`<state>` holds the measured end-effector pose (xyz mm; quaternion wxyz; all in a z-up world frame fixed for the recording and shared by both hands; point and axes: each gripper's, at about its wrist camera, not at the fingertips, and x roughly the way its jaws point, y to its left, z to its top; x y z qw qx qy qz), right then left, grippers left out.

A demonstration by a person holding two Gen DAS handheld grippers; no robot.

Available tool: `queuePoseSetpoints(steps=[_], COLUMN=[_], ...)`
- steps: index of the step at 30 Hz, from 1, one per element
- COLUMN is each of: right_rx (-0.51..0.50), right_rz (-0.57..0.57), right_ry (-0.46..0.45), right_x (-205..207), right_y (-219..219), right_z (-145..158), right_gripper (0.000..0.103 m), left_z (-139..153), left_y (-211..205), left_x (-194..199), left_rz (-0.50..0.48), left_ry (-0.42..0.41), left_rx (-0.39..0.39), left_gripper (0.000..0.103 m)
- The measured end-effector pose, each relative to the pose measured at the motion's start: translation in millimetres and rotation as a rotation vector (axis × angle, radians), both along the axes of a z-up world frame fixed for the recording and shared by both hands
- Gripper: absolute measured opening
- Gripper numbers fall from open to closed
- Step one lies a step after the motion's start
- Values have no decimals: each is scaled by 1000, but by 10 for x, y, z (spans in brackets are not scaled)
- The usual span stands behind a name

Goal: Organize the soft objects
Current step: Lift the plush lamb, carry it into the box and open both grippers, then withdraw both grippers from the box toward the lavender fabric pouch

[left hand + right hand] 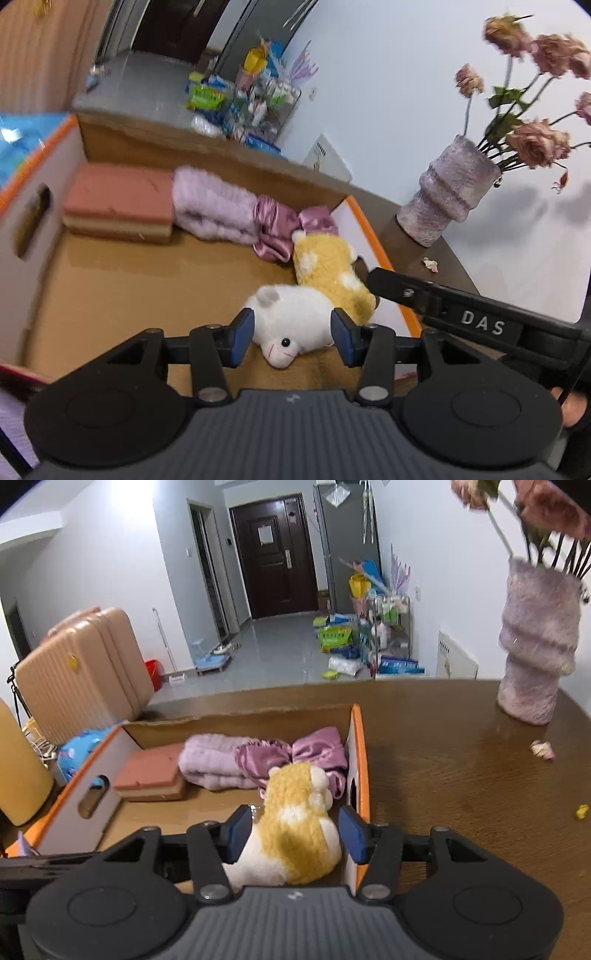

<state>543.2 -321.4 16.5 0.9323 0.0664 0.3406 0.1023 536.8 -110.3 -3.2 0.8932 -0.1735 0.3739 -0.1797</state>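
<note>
Both claws hang over the cardboard box (236, 720). On the left gripper (291, 334) the blue pads (242, 328) stand spread on either side of a white plush animal (291, 325), which lies on the box floor near the camera; whether the pads touch its fur I cannot tell. On the right gripper (295, 830) the pads (352, 832) are also spread — they flank a yellow-and-white plush toy (299, 830) with a visible gap on the right side. That yellow toy (330, 273) lies just beyond the white one, touching it, beside the orange-edged right wall of the box. Along the far wall sit a pink sponge block (118, 201), a folded lilac towel (214, 205) and a satin purple bow (286, 227), left to right. The box rests on a dark wooden table (461, 775) — a fuzzy lilac vase (535, 642) of dried roses stands at its far right.
</note>
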Motion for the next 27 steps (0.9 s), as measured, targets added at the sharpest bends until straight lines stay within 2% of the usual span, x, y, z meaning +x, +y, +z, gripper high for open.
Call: queuePoseSetpoints(steps=[2,7,10,13,16,19,24,27], right_rx=[-3,-12,-28,-53,-73,-60,-54,-23], right_rz=[0,5,12,36,48,43,80,104], right_ry=[-22,-107,-162,-225,-292,-345,-446,-452], right_x=[-112,-603,-1004,-1444,-1854,-2271,-3088,-3516], right_y=[-7,-26,-30,-5,47,124,311,415], right_z=[156,643,862,972,1008,951,652,445], right_gripper=[52,58,61,69,70,70,77,77], left_z=[200,750,947,1039,1058,984,704,503], left_y=[82,329,528,732,854,925,889,821], left_x=[-163,-773,-1213,-1662,-2101,-2563,-3343,-3790], left_rz=[-6,12,52,70,109,134,127,135], left_ry=[-44,-228,-300,-341,-388,-419,-469,-501], left_rx=[10,124,210,277,354,382,453,485], left_gripper=[49,69,74,79,82,84,90,97])
